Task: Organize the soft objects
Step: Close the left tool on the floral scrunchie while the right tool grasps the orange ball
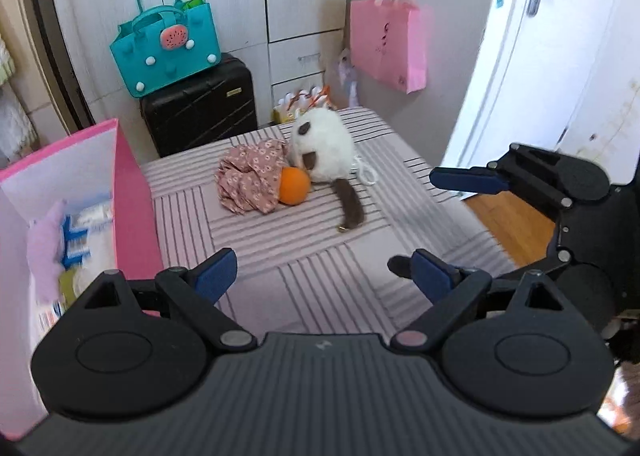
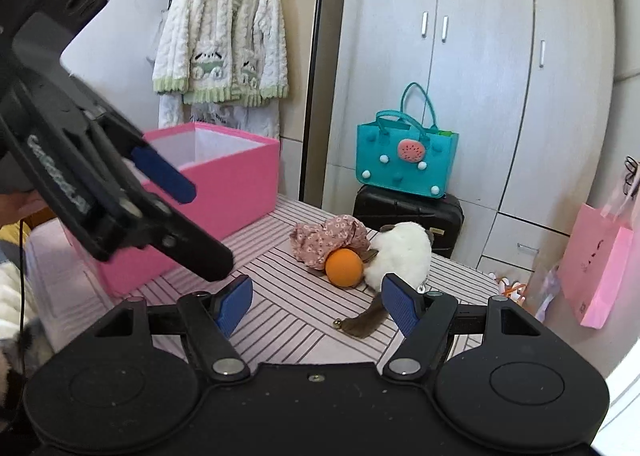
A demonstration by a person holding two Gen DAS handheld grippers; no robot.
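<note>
Soft items ahead of both grippers
Left gripper [image 1: 312,276] and right gripper [image 2: 316,306]: jaws wide, empty. Plush toy [image 1: 322,149], orange ball [image 1: 294,185], floral cloth [image 1: 250,177] lie together beyond the fingertips, untouched.

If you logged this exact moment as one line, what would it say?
left hand-held gripper: open, empty | right hand-held gripper: open, empty | round orange ball, white plush toy: on striped table

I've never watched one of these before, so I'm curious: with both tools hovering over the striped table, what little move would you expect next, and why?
Probably the right tool eases forward toward the orange ball. Both tools are open and empty, the left tool too. The ball, floral cloth and white plush lie bunched together on the table, outside the pink box.
</note>
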